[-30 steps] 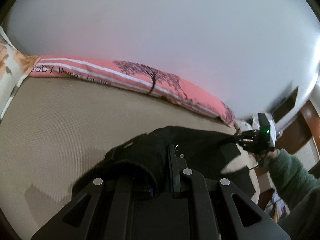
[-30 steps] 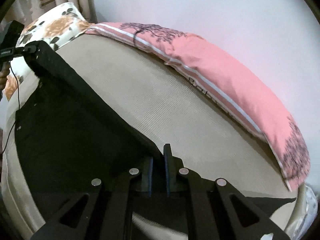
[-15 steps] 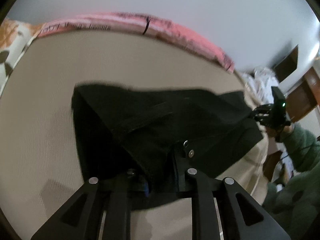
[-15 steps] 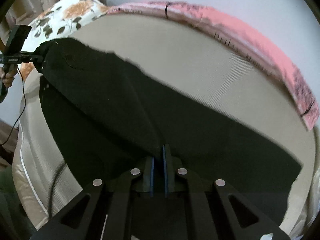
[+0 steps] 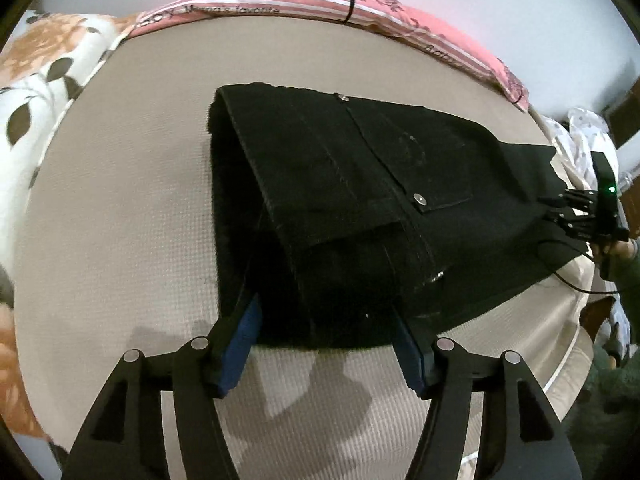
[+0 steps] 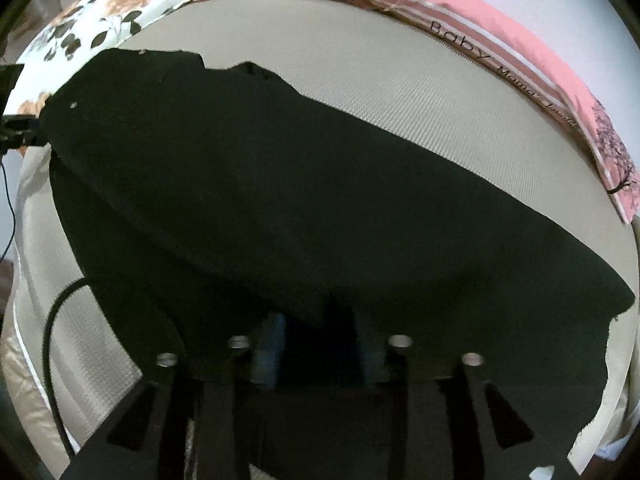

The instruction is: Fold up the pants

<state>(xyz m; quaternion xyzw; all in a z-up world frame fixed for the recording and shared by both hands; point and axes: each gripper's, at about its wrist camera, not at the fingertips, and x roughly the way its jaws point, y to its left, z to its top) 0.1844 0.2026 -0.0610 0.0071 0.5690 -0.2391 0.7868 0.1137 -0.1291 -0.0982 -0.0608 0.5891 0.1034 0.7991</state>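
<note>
While the beige bed [image 5: 120, 208] is filling most of both views, with the pink pillow [image 5: 400, 16] running along its far edge from about 11 to 2 o'clock and the floral pillow [image 5: 44, 92] sitting at 9 to 10 o'clock in the left wrist view, the black pants [image 5: 360, 200] are lying across the middle of the mattress, folded over on themselves so that an upper layer with rivets and a pocket is resting on a lower one. Their long axis is running from the left gripper [image 5: 326, 344] at 6 o'clock out toward the right gripper [image 5: 576, 210] at 3 o'clock in the left wrist view, and in the right wrist view the same cloth [image 6: 280, 200] is stretching from 6 o'clock up toward 10 o'clock, where the other tool is just showing at the frame edge. The left gripper is standing spread, its blue pads on either side of the waist end, apparently not pinching it. The right gripper [image 6: 320, 354] is sitting at the leg end with its jaws parted too, dark cloth lying between and over them, though shadow is making actual contact hard to judge. Judging from this, each hand is sitting at one end, so the coming fold is turning on bringing one end along that axis to the other.
</note>
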